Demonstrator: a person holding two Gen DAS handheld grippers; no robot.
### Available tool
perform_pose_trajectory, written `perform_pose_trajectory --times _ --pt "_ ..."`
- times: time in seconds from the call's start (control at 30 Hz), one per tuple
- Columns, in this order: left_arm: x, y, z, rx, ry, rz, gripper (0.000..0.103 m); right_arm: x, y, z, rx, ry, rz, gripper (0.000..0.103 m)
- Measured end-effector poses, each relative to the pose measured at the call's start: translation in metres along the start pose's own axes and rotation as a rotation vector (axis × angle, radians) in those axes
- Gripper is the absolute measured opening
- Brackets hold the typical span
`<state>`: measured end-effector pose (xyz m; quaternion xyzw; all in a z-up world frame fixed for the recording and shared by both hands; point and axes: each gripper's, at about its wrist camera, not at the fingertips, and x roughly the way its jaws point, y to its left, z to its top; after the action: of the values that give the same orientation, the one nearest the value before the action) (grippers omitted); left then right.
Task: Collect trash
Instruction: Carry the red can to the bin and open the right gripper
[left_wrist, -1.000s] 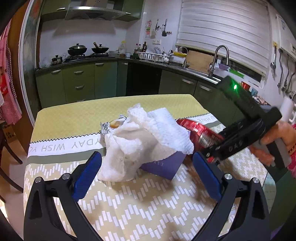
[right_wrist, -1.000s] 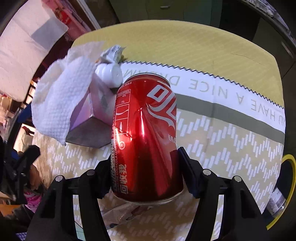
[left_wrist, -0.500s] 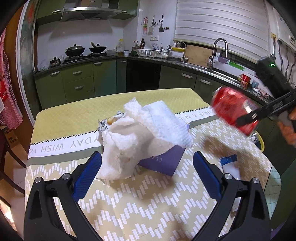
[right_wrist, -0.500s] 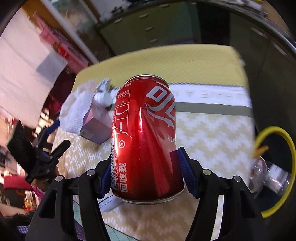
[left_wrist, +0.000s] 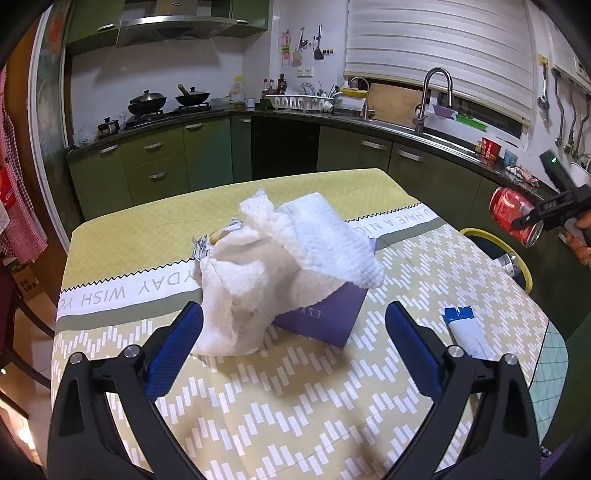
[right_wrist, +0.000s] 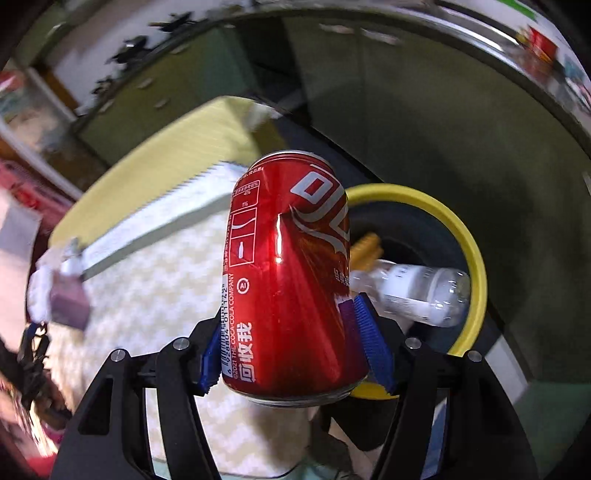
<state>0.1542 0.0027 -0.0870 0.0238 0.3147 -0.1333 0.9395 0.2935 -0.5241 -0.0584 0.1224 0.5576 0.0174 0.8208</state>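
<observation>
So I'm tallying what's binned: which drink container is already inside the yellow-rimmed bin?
The clear plastic bottle, lying inside; the red can is clamped in the right gripper.

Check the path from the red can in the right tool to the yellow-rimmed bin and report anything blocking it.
Nothing visible blocks it. The right tool is shut on the red can, held in the air off the table edge, with the yellow-rimmed bin open just beyond and below. A clear plastic bottle already lies inside, leaving room.
</observation>
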Motion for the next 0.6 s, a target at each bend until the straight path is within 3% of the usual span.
perform_pose_trajectory --times 0.23,0.3,0.47,0.6 --pt "0.001 0.0 0.0 0.002 0.006 0.0 0.094 0.047 -0.032 0.016 0.071 0.051 -0.066 0.065" --pt "0.001 -0.002 -0.001 0.013 0.006 0.005 0.094 0.053 -0.042 0.021 0.102 0.045 -0.083 0.076" --pt "0.001 -0.005 -0.002 0.028 0.009 0.004 0.094 0.038 -0.061 0.013 0.118 0.002 -0.082 0.077" --pt "-0.001 -0.011 -0.001 0.04 0.016 -0.012 0.094 0.021 -0.047 -0.007 0.092 -0.026 -0.07 0.077"
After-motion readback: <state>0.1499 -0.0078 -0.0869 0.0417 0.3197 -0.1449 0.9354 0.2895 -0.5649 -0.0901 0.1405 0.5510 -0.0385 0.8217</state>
